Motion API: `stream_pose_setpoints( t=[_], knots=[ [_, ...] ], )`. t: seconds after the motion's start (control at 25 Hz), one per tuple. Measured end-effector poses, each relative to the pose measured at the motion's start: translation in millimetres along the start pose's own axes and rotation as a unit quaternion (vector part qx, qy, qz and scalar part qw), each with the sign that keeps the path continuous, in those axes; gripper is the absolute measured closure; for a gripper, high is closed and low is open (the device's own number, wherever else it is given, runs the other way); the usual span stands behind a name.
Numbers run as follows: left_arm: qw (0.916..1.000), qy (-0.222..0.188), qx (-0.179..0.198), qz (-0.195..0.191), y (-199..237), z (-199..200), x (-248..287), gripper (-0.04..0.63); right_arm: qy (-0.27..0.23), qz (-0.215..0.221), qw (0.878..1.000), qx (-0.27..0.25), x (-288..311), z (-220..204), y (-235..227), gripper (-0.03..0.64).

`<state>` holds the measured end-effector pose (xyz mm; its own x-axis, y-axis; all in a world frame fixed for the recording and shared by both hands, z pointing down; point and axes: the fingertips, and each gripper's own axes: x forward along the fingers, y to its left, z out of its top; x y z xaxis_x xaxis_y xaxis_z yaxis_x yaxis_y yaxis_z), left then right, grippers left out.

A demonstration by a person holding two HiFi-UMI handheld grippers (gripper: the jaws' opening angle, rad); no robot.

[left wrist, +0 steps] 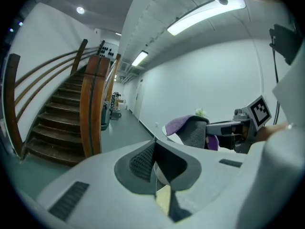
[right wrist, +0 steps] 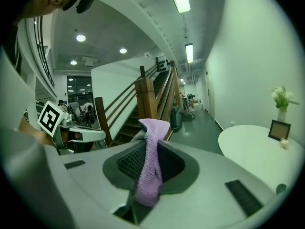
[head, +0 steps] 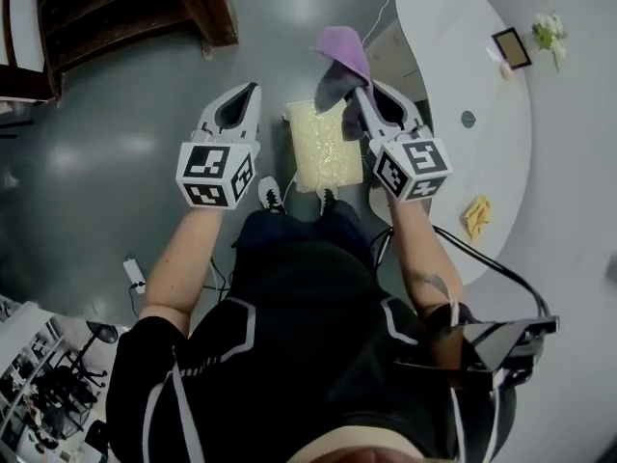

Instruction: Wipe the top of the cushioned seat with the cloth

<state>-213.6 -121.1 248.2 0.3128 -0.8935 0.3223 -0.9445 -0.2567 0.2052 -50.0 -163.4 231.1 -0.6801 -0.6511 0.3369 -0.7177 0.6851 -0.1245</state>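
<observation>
The cushioned seat [head: 323,148] is a cream, textured square pad on the floor in front of the person's feet. A purple cloth [head: 342,46] hangs from my right gripper [head: 353,90], which is shut on it above the seat's far right corner. In the right gripper view the cloth [right wrist: 148,171] runs up between the jaws and flops over their tips. My left gripper [head: 245,96] hovers left of the seat, jaws shut with nothing in them. In the left gripper view a strip of the seat [left wrist: 163,200] shows below the closed jaws, and the cloth [left wrist: 180,124] is off to the right.
A white oval table [head: 463,75] stands at the right with a picture frame [head: 511,48], flowers [head: 548,32] and a yellow object [head: 477,215]. A wooden staircase [head: 125,8] is at the far left. A power strip [head: 133,274] lies on the grey floor.
</observation>
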Motion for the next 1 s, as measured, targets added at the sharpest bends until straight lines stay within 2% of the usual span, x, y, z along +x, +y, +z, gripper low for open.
stream_pose_setpoints(
  t=[0.2,0.36,0.48,0.68,0.88,1.0],
  knots=[
    [0.9989,0.046,0.007,0.011,11.1,-49.0,37.2,0.591,0.048,0.029,0.998,0.002,46.2,-54.6,-16.4,0.540],
    [0.9974,0.065,-0.014,0.029,22.8,-87.4,52.2,0.591,0.079,0.049,0.996,-0.012,80.2,-98.3,-20.0,0.541],
    [0.9952,0.082,-0.013,0.052,29.3,-122.2,62.3,0.591,0.105,0.055,0.993,-0.023,96.5,-138.4,-23.8,0.541],
    [0.9879,0.118,-0.025,0.098,49.1,-176.2,77.3,0.591,0.156,0.075,0.985,-0.018,125.3,-197.9,-26.1,0.541],
    [0.9808,0.148,-0.035,0.122,57.6,-223.3,94.8,0.591,0.202,0.078,0.976,0.003,147.8,-253.6,-28.4,0.541],
    [0.9713,0.173,-0.054,0.155,67.2,-252.9,99.7,0.591,0.224,0.085,0.971,0.001,159.8,-285.8,-23.2,0.541]
  ],
)
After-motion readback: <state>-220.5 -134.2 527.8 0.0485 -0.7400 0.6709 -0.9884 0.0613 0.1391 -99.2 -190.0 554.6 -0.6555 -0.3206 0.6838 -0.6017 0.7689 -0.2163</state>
